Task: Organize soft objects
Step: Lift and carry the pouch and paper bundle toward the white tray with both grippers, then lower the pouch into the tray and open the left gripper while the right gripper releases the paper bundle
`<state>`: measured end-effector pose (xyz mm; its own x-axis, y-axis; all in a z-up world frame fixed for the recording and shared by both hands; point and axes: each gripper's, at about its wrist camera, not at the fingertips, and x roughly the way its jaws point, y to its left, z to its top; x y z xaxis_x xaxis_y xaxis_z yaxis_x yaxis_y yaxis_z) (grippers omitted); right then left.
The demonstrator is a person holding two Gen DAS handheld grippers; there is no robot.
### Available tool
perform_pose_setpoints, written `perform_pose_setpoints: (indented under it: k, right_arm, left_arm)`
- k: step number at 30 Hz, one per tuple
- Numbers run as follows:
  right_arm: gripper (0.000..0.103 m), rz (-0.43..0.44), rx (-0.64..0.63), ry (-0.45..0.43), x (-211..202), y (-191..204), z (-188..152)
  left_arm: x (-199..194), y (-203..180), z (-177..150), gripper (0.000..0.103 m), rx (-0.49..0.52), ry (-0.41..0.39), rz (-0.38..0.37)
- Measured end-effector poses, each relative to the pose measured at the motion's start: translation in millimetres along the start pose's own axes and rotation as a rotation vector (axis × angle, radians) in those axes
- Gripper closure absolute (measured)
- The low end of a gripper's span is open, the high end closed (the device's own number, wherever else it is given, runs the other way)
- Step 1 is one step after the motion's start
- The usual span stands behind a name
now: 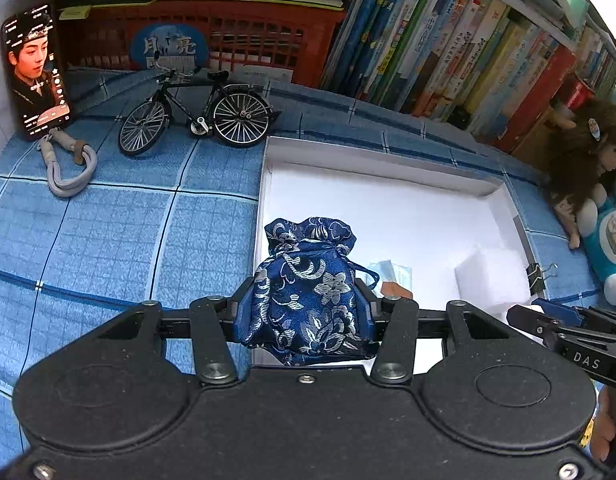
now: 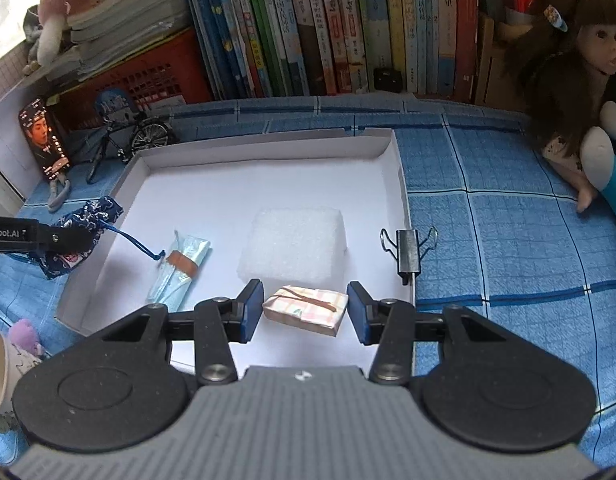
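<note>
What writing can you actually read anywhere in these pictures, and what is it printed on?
"DAS": on the black right gripper arm, left wrist view.
"Robot.AI": on the black left gripper arm, right wrist view.
"月亮": on the round blue sticker on the red plastic crate.
Upright book spines and black phone screen: too small to read.

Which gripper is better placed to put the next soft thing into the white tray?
Left: the left gripper is shut on the blue brocade pouch at the white tray edge; the right gripper holds nothing.
</note>
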<state>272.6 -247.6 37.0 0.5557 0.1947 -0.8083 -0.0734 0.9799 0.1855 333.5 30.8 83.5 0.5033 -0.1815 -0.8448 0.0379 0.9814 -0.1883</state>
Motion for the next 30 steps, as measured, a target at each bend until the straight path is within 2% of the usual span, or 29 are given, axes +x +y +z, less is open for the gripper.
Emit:
perform_pose_setpoints:
  k: [20, 22, 24, 27, 30]
  right_arm:
    - [0.049, -0.007, 0.003, 0.079, 20.4, 0.5, 4.1]
    - [0.049, -0.007, 0.002, 0.077, 19.6, 0.7, 4.6]
    - [0.039, -0.009, 0.005, 0.075, 19.0, 1.0, 4.6]
    - [0.034, -0.002, 0.017, 0.074, 17.5, 0.8, 4.0]
    - [0.029, 0.001, 0.028, 0.06, 12.2, 1.5, 3.6]
  left_arm:
    - [29.4, -8.3, -5.0, 0.055, -0.001, 0.096, -0.042]
    - [29.2, -9.6, -5.1, 0.053, 0.002, 0.099, -0.057]
    - [26.6, -11.1, -5.6, 0.045, 0.003, 0.089, -0.065]
    - [20.5, -14.7, -6.1, 0.034, 0.018, 0.068, -0.077]
    - [11.4, -16.8, -7.4, 0.032, 0.029, 0.043, -0.082]
